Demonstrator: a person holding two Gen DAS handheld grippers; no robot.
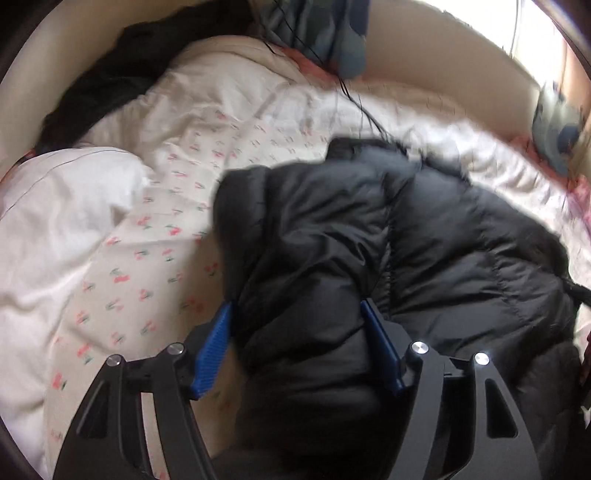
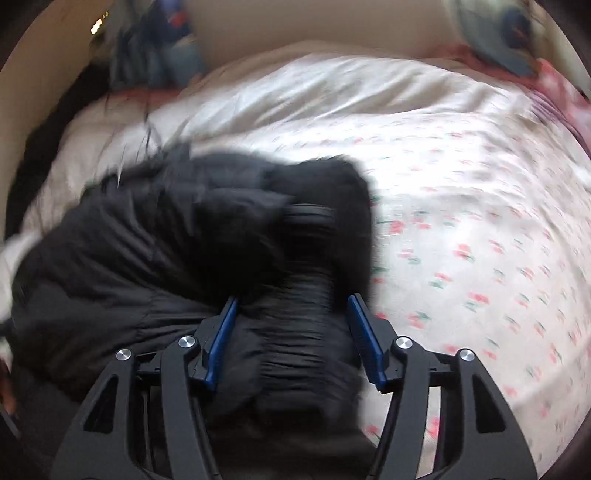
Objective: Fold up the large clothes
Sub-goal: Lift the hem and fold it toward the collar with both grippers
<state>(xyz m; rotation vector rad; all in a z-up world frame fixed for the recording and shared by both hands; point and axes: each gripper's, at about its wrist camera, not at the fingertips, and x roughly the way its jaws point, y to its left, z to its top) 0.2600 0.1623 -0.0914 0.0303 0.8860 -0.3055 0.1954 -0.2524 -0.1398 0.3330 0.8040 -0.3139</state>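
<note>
A black puffer jacket point(image 1: 424, 236) lies bunched on a bed with a white floral sheet point(image 1: 155, 258). My left gripper point(image 1: 297, 314) stands wide open with a thick fold of the jacket's left side between its blue pads point(image 1: 214, 350). In the right wrist view the same jacket point(image 2: 147, 251) fills the left and middle. My right gripper point(image 2: 291, 306) is also wide open, with a sleeve and its ribbed cuff point(image 2: 308, 258) lying between the pads point(image 2: 365, 343). Whether either gripper's pads press the fabric is unclear; both views are motion-blurred.
A white pillow point(image 1: 62, 206) lies at the left of the bed. Dark clothing point(image 1: 122, 74) is piled at the far left by the beige headboard point(image 1: 424, 55). Blue-grey items point(image 1: 325, 33) sit against the headboard, another at the right point(image 1: 557, 133). Bare floral sheet point(image 2: 480, 240) spreads right of the jacket.
</note>
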